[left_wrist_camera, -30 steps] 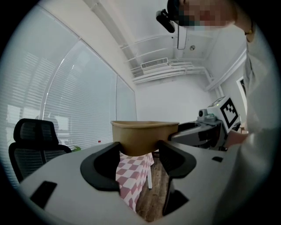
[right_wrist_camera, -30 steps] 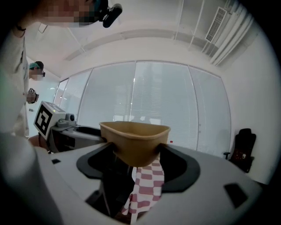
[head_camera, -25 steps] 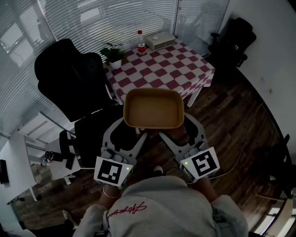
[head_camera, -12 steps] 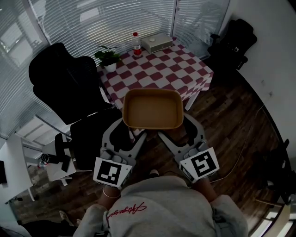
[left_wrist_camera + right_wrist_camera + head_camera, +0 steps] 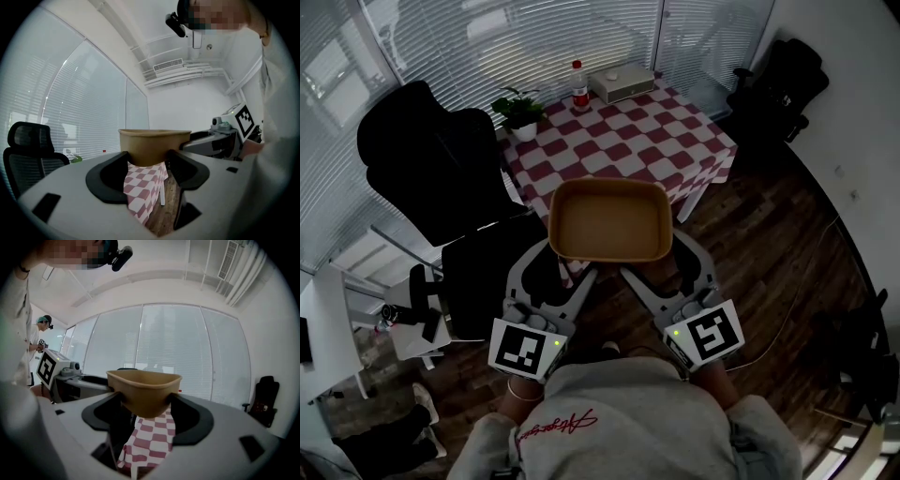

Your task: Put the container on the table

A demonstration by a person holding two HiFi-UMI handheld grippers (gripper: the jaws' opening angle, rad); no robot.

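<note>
A brown, shallow, rounded-rectangle container [image 5: 609,220] hangs in the air in front of me, level and empty. My left gripper [image 5: 565,264] is shut on its near-left corner and my right gripper [image 5: 667,262] on its near-right corner. In the left gripper view the container [image 5: 154,144] sits pinched between the dark pads of the left gripper [image 5: 147,161]. The right gripper view shows the container [image 5: 144,389] clamped the same way by the right gripper [image 5: 143,405]. The table [image 5: 647,131], under a red-and-white checked cloth, stands just beyond and below the container.
At the table's far edge stand a bottle [image 5: 578,86], a potted plant [image 5: 517,111] and a white box [image 5: 622,82]. A black office chair [image 5: 431,155] is left of the table, another black chair [image 5: 778,84] at the far right. The floor is dark wood.
The container and both grippers keep their places in the picture and the grip is unchanged. The black chair and the floor have slid slightly, as I have moved a little by the table.
</note>
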